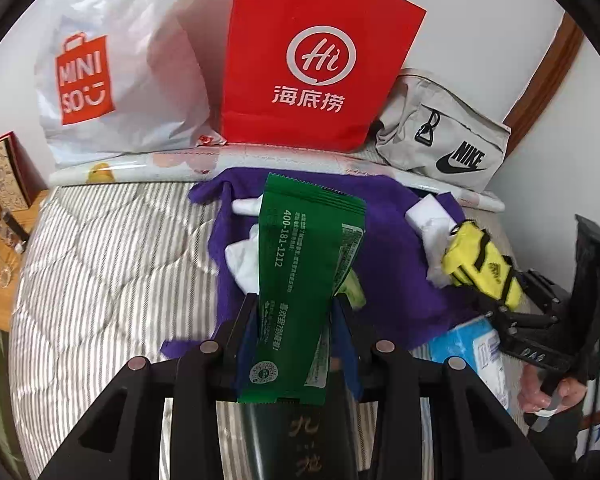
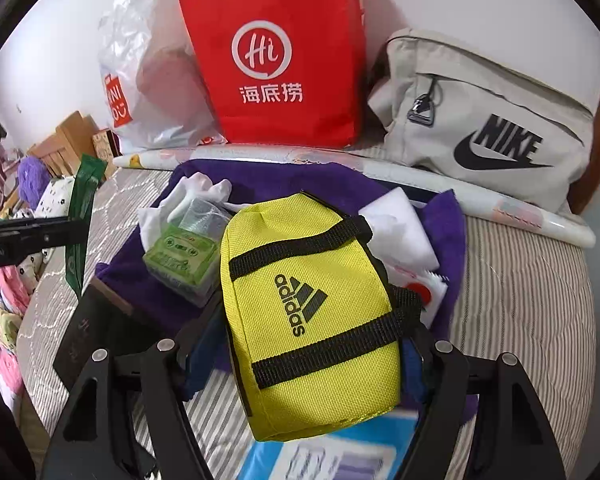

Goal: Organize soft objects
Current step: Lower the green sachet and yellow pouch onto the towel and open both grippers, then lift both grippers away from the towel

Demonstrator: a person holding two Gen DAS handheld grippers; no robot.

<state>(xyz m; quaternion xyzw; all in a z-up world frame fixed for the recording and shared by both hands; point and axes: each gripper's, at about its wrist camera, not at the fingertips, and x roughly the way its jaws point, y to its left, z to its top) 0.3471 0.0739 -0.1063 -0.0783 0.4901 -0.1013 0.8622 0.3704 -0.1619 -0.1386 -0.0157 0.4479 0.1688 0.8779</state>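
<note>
My left gripper [image 1: 296, 300] is shut on a green foil sachet [image 1: 304, 280] and holds it above the purple cloth [image 1: 388, 264] on the bed; the sachet also shows in the right wrist view [image 2: 80, 216]. My right gripper [image 2: 312, 320] is shut on a yellow Adidas pouch [image 2: 312, 308], lifted over the same cloth [image 2: 268, 180]; the pouch also shows in the left wrist view [image 1: 480, 264]. On the cloth lie a small green tissue pack [image 2: 180, 256], white crumpled items [image 2: 196, 192] and a white packet [image 2: 400, 232].
A red paper bag [image 1: 312, 64], a white Miniso plastic bag [image 1: 112, 80] and a grey Nike bag [image 2: 492, 128] stand against the wall behind a rolled sheet [image 2: 380, 168]. A blue pack [image 1: 476, 352] and a black box [image 2: 88, 332] lie on the striped quilt [image 1: 112, 272].
</note>
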